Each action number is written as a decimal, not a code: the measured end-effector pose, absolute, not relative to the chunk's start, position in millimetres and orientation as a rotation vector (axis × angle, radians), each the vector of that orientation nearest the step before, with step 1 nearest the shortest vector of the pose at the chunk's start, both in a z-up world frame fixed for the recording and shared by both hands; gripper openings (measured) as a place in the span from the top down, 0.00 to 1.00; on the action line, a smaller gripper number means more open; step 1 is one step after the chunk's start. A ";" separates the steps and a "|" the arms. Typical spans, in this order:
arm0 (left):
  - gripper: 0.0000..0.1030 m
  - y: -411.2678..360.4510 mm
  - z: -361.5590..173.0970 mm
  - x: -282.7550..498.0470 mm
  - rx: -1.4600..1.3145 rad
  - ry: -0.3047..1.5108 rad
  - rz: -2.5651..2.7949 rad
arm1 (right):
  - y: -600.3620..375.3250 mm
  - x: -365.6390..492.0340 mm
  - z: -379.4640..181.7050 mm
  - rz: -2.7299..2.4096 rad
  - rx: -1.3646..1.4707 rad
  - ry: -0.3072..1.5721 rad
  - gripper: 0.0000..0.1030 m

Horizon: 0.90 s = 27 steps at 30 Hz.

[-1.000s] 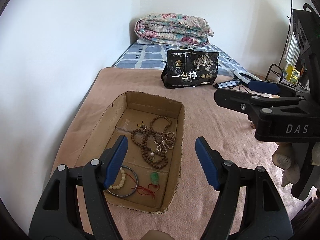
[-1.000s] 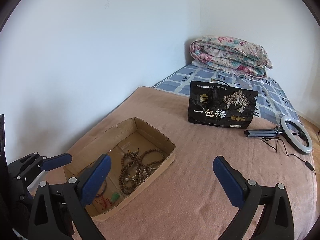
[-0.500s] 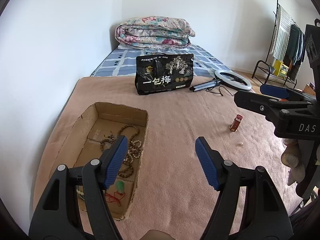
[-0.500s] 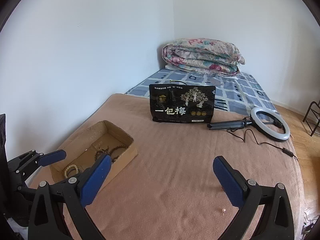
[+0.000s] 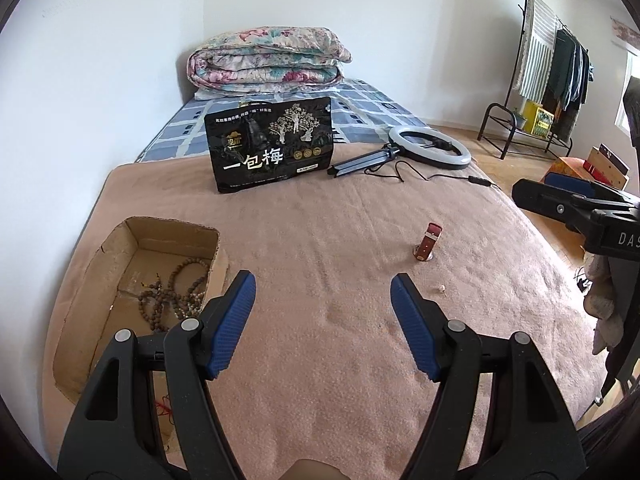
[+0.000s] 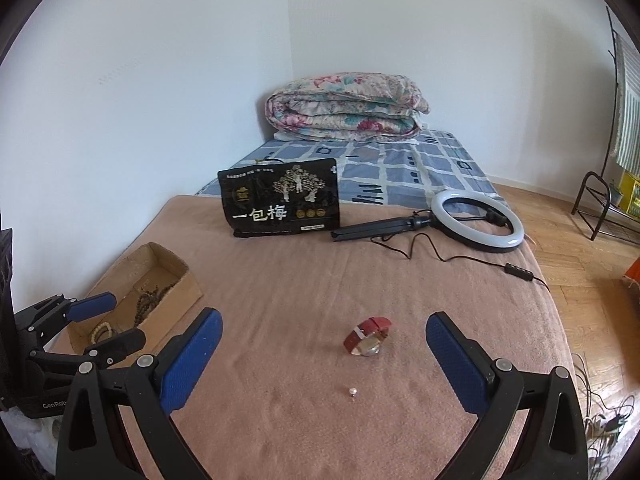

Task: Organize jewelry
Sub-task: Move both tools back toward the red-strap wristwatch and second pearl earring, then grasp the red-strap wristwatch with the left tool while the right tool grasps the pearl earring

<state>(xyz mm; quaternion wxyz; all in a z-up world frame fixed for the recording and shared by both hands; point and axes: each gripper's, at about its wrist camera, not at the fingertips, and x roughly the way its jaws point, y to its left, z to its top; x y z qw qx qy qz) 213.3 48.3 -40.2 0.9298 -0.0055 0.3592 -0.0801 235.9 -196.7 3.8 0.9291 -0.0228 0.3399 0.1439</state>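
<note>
Both grippers hung empty over the blanket-covered bed; the right gripper had its blue fingers spread wide, nothing between them; the left gripper showed its own fingers wide too, nothing held. The cardboard box sat at the near left by the wall, brown bead strings already heaped inside, a pale bead bracelet at its near end. Two pieces were left out on the blanket: the red-strapped watch lay ahead of the right gripper, and the small pearl earring lay nearer, close to it. By my reading the step in hand was a reach for those loose pieces, the watch looking the likelier first pick; the next move called for the right gripper to drop lower and close across the strap, then carry it left to the box. The earring looked tiny and would want a careful pinch against soft fabric. Room was generous in the middle; the black snack bag and ring light stood well apart at the far end; the bed's right edge fell off not far beyond the watch; the box had a raised rim to clear.
</note>
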 end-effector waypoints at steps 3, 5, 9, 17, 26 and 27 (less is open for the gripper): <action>0.30 40.9 -45.4 218.3 -0.008 0.748 -0.174 | -217.8 239.3 -6.7 0.277 -0.018 0.710 0.00; 0.30 36.2 -49.0 221.7 -0.007 0.756 -0.180 | -227.2 241.1 -15.6 0.270 -0.007 0.720 0.00; 0.30 26.8 -55.7 227.8 0.006 0.771 -0.189 | -242.3 244.4 -39.3 0.279 0.019 0.738 0.02; 0.30 6.7 -71.3 240.1 0.085 0.788 -0.237 | -246.3 251.7 -94.0 0.370 0.013 0.836 0.25; 0.30 3.9 -90.5 270.5 0.002 0.821 -0.257 | -223.6 258.5 -139.5 0.454 -0.077 0.909 0.52; 0.30 3.6 -92.8 273.8 -0.005 0.822 -0.254 | -220.9 260.4 -143.9 0.456 -0.086 0.916 0.53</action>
